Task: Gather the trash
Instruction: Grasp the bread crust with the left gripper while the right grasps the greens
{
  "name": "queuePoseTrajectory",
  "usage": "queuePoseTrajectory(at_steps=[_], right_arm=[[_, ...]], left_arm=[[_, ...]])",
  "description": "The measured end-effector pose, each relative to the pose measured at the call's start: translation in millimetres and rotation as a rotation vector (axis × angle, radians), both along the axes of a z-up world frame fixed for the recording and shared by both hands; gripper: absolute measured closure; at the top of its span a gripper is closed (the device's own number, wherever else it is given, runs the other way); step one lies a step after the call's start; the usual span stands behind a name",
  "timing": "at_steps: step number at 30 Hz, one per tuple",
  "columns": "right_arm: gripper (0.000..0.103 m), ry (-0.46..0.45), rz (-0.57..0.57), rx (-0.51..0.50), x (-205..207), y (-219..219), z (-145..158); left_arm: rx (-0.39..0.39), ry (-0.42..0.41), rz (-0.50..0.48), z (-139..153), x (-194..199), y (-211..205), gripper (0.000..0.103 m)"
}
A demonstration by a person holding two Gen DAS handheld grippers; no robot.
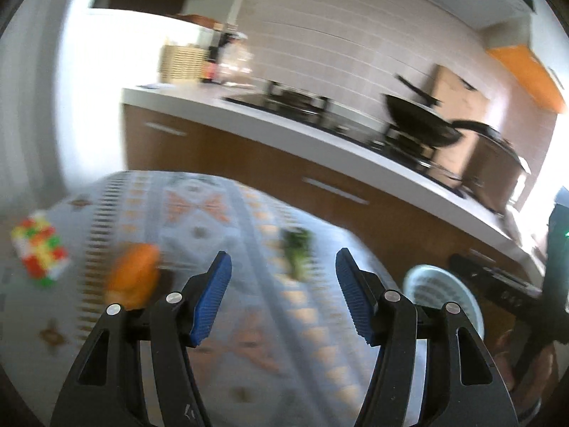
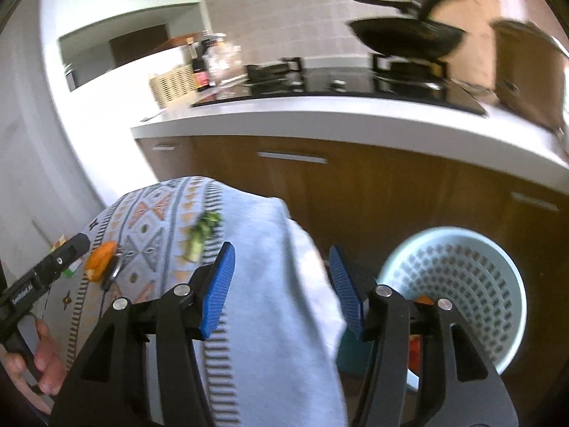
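Both grippers stand released and empty: left gripper [image 1: 283,297] over the patterned table [image 1: 249,320], right gripper [image 2: 281,291] at the table's edge beside the perforated basket [image 2: 512,284]. Green vegetable scrap [image 1: 297,252] lies just ahead of the left gripper, long axis running roughly away from it; orange peel [image 1: 133,277] sits to its left. Judged nearer the scrap: the left.
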State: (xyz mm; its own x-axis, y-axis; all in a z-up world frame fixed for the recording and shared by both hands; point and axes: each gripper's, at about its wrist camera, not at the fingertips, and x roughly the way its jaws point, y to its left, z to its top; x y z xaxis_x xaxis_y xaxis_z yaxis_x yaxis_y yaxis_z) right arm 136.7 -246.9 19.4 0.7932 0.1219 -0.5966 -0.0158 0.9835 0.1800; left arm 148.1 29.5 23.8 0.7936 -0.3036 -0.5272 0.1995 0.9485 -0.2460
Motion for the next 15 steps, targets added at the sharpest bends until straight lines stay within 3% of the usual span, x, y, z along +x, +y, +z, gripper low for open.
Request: queuePoseTrajectory(at_steps=[7, 10, 15], right_arm=[[0.051, -0.007, 0.103, -0.027, 35.1, 63.2, -9.5], [0.051, 0.016, 0.117, -0.039, 54.2, 83.9, -19.5], [0.051, 0.055, 0.118, -0.045, 78.9, 106.0, -38.1]], left_arm=[[0.015, 0.069, 0.108, -14.9, 18.7, 82.3, 0.044], [0.041, 0.094, 0.139, -27.4, 30.5, 98.1, 0.037], [0.048, 0.172, 0.158, -54.9, 56.6, 108.2, 0.037]])
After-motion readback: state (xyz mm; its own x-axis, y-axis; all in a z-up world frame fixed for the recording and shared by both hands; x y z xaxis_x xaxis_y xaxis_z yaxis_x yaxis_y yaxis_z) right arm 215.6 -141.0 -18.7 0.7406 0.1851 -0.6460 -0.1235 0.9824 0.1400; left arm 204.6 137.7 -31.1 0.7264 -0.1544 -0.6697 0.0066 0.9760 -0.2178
